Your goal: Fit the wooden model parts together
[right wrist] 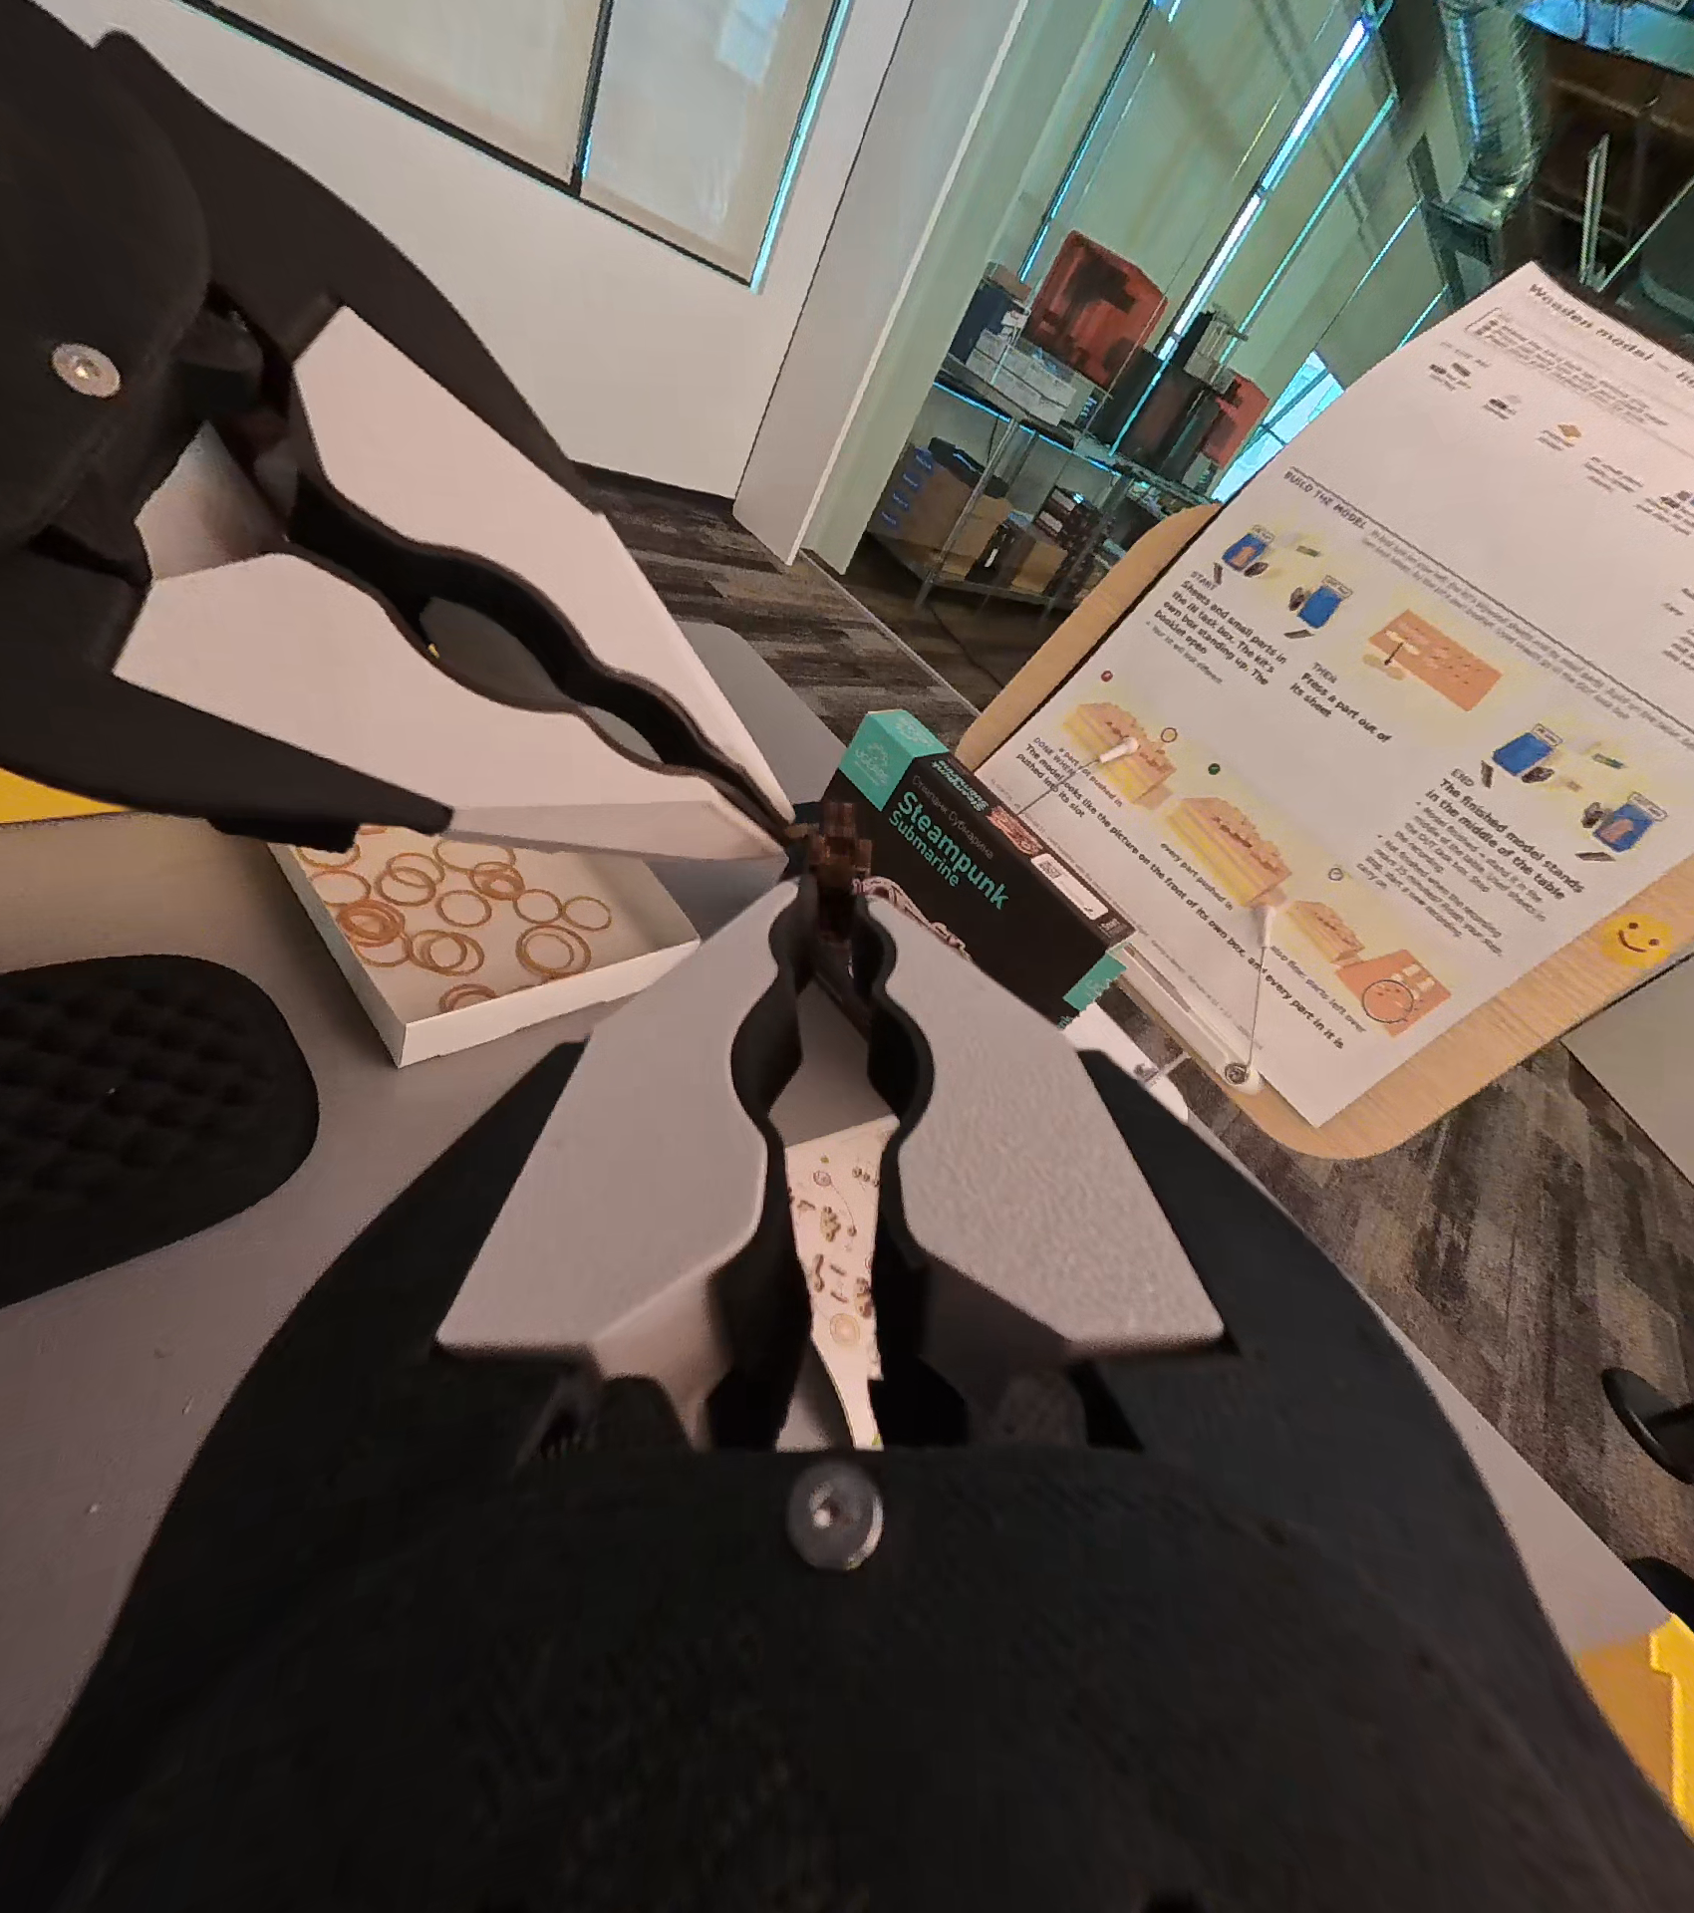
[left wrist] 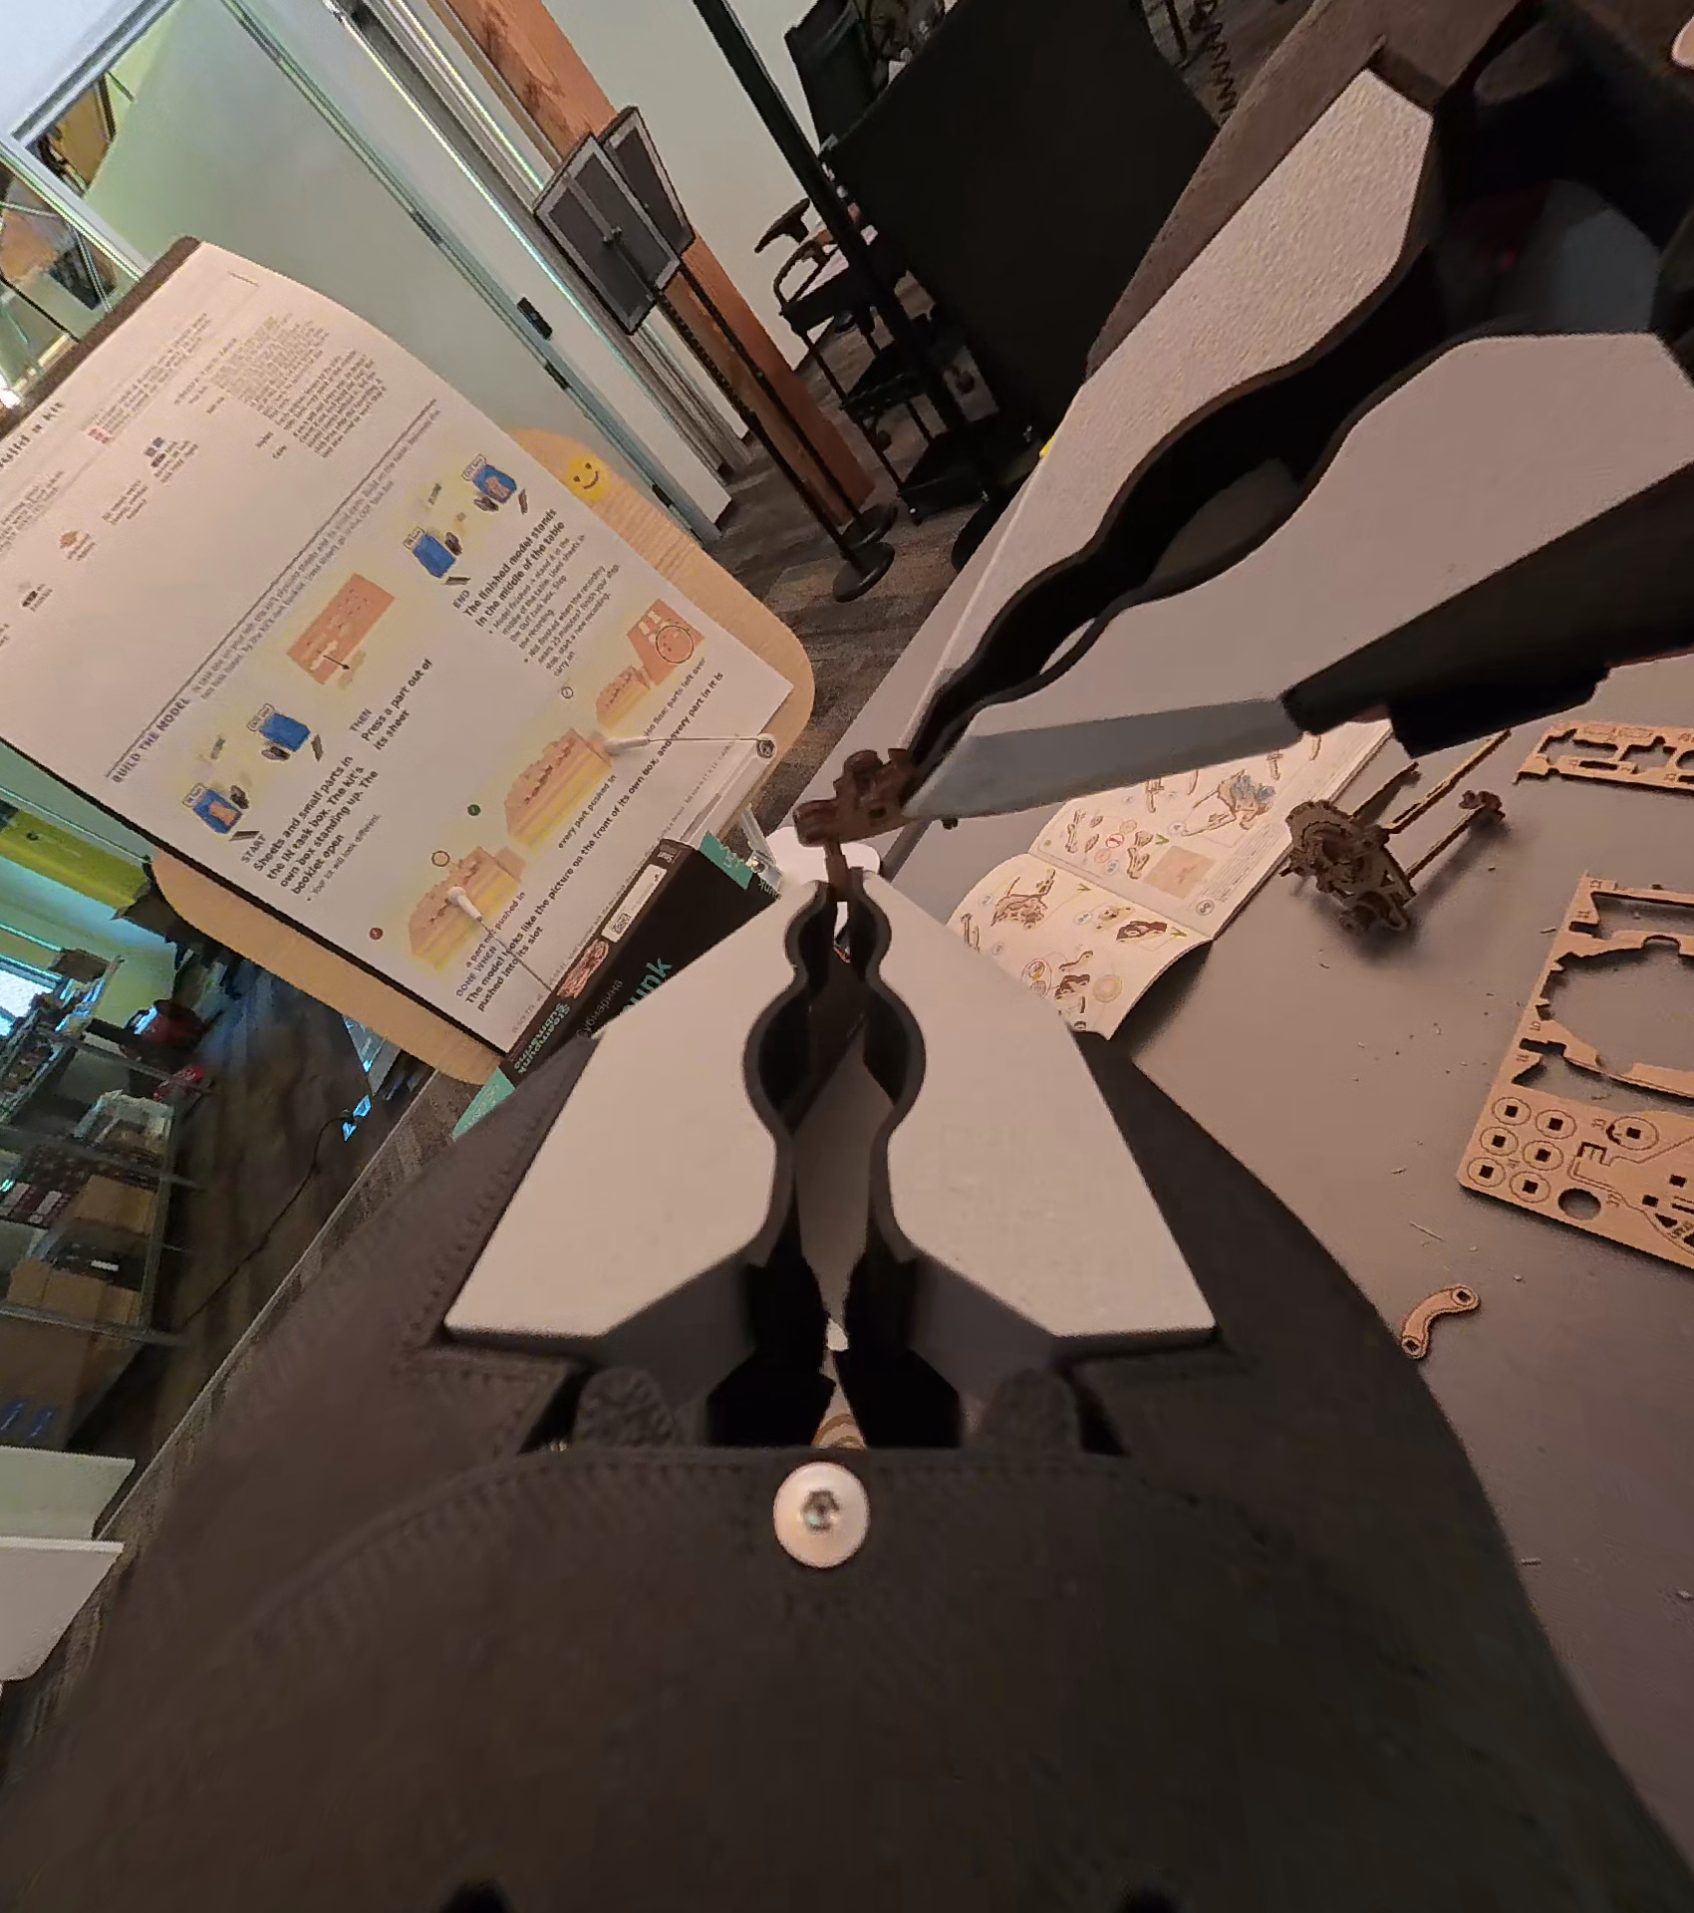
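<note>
The left tool (left wrist: 841,880) has its 2 fingers pressed together on a thin dark wooden peg (left wrist: 837,867), which juts out just past the fingertips. The right tool (left wrist: 910,782) reaches in from the upper right of the left wrist view, its fingers closed on a small dark wooden part (left wrist: 848,795) with a notched outline. That part sits directly above the peg and touches its end, so the 2 pieces meet right where the 2 tools' tips converge, held up off the grey tabletop (left wrist: 1547,1449).

In the right wrist view the same joint shows at the centre: the right tool (right wrist: 827,901) clamps the wooden part (right wrist: 835,859), and the left tool (right wrist: 770,818) comes in from the left with its tips against it.

On the tabletop, well apart from both tools, lie an open booklet (left wrist: 1133,890), a partly built dark model (left wrist: 1345,859) and punched-out wooden sheets (left wrist: 1650,1087). A dark box (right wrist: 967,880) stands behind the joint, beside an instruction board (right wrist: 1392,745). A white tray (right wrist: 553,994) holds rubber bands (right wrist: 439,911).
</note>
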Action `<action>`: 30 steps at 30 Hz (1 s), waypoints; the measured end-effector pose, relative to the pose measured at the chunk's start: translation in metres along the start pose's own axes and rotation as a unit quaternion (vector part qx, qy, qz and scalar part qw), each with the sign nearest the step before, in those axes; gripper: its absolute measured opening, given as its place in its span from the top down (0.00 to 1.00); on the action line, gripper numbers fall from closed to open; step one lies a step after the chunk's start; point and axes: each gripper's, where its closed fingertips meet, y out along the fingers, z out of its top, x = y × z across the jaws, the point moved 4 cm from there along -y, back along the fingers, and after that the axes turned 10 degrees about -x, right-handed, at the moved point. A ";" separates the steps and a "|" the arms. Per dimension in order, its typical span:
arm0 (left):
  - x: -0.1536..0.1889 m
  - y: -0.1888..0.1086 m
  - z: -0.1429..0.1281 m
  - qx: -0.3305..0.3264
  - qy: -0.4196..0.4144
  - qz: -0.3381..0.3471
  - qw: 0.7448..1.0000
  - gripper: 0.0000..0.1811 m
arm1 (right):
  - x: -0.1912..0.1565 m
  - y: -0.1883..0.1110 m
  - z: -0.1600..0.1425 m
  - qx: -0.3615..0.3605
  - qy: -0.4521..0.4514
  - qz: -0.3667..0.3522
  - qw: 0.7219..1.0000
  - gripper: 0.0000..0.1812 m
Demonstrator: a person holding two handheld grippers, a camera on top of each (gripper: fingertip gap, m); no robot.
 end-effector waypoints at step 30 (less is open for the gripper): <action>0.002 0.013 -0.017 -0.065 0.013 -0.008 0.998 1.00 | -0.012 0.018 -0.012 -0.052 -0.075 -0.036 0.995 0.98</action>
